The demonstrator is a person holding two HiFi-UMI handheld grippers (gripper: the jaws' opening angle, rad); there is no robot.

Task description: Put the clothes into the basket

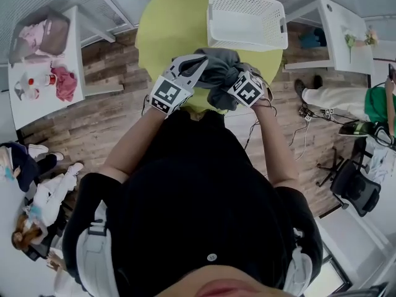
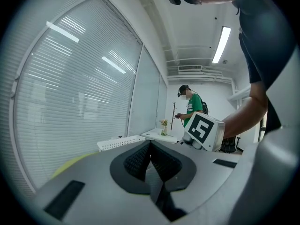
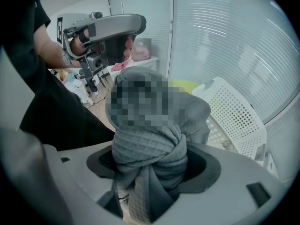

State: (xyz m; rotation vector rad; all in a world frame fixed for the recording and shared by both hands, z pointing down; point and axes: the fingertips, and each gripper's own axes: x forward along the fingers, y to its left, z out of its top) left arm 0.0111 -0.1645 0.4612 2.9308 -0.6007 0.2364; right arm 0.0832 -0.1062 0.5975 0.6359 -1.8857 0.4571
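Holding a bunched grey garment over the table, short of the basket.

Yellow-green table (image 1: 164, 26) is seen under both sets of fingers. White basket (image 1: 247, 18) is set just beyond the fingertips, so the garment is judged not yet put in. Grey garment (image 1: 221, 70) is wadded and clamped between the fingers of the right gripper (image 3: 150, 146), with cloth bulging past the tips; it is likely balled up so it can be carried over in one lift. The fingers of the left gripper (image 2: 150, 143) are pressed together with nothing seen between them, the tips brought up beside the wad, probably to steady it. Both forearms are stretched forward with elbows bent, and the grippers are turned inward toward each other.
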